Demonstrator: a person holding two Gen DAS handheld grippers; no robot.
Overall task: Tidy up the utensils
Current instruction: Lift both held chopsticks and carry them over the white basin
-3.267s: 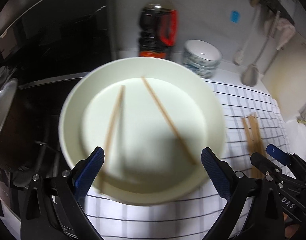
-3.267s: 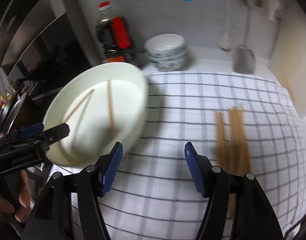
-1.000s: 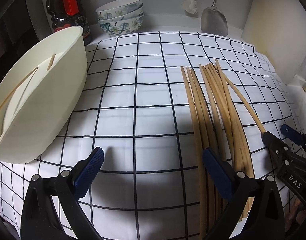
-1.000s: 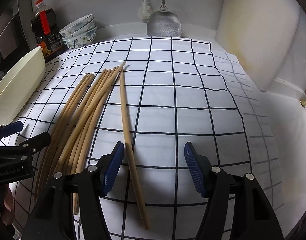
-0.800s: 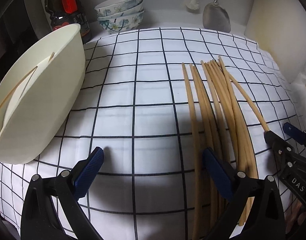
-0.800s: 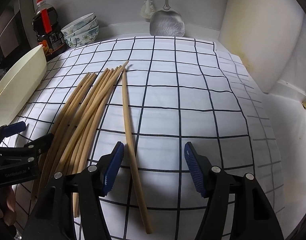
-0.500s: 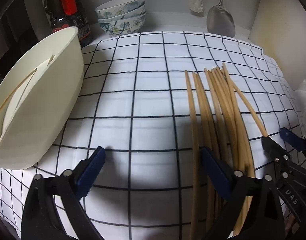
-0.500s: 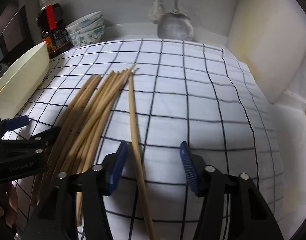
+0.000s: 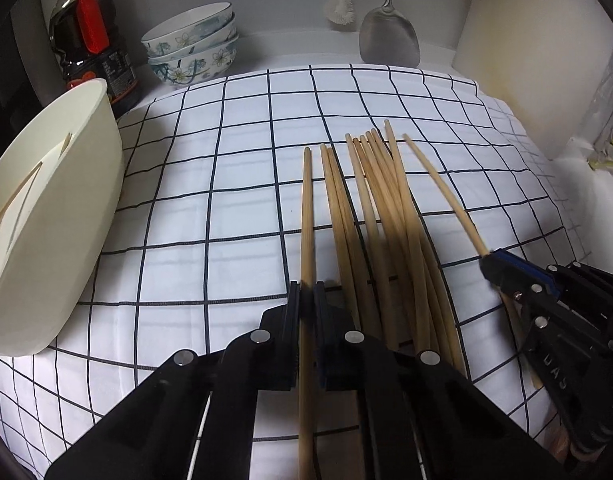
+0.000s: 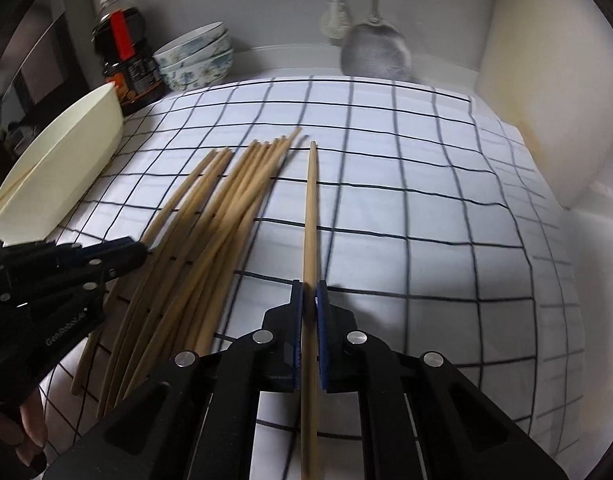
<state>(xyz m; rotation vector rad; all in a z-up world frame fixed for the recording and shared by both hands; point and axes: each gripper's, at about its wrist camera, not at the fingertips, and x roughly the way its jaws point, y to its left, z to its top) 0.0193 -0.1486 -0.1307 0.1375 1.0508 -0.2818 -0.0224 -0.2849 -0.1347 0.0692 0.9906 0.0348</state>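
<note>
black-checked white cloth, tan chopsticks

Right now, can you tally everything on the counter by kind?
Chopsticks: 11 (9 on the cloth, 2 in the white bowl)
Floral bowls: 3
White bowl: 1
Sauce bottle: 1
Spatula: 1
Brush: 1
Cloth: 1
Total: 19

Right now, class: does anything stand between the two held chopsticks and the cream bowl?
Nothing visible does: only bare checked cloth lies between the left tool's chopstick and the cream bowl; the right tool's chopstick must cross the loose chopsticks.
</note>
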